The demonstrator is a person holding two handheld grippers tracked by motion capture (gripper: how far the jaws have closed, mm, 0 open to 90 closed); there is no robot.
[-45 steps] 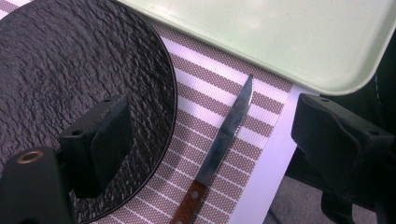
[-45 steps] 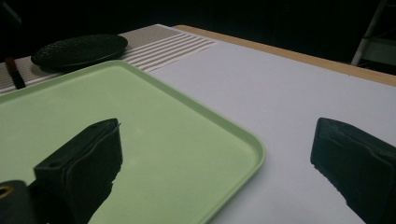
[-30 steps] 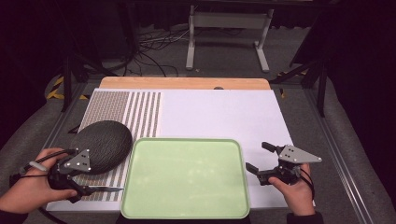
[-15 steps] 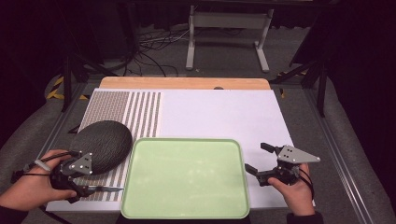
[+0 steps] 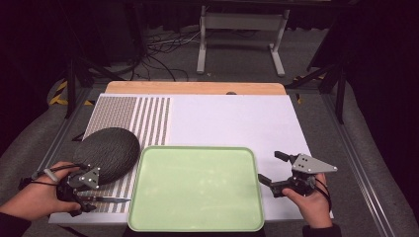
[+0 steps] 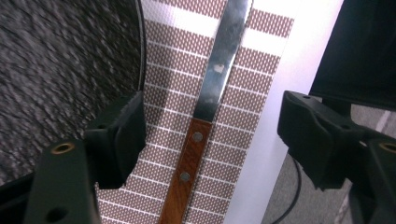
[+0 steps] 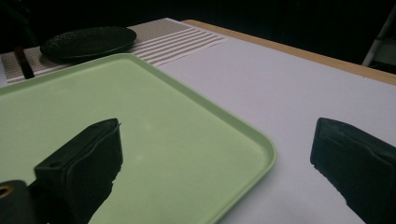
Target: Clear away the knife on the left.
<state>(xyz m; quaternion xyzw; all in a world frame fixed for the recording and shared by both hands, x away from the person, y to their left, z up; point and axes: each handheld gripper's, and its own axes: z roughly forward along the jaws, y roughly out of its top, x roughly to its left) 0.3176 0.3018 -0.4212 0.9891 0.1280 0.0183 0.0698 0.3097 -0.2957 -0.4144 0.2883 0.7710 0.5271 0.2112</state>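
Straddling the knife (image 6: 205, 121) — left gripper (image 6: 210, 135), jaws closing, untouched.

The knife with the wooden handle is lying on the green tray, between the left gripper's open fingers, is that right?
Not quite. The knife does lie between the open fingers of the left gripper, which have just been closing and do not touch it, but it rests on the striped mat, not on the green tray. The left gripper view shows this.
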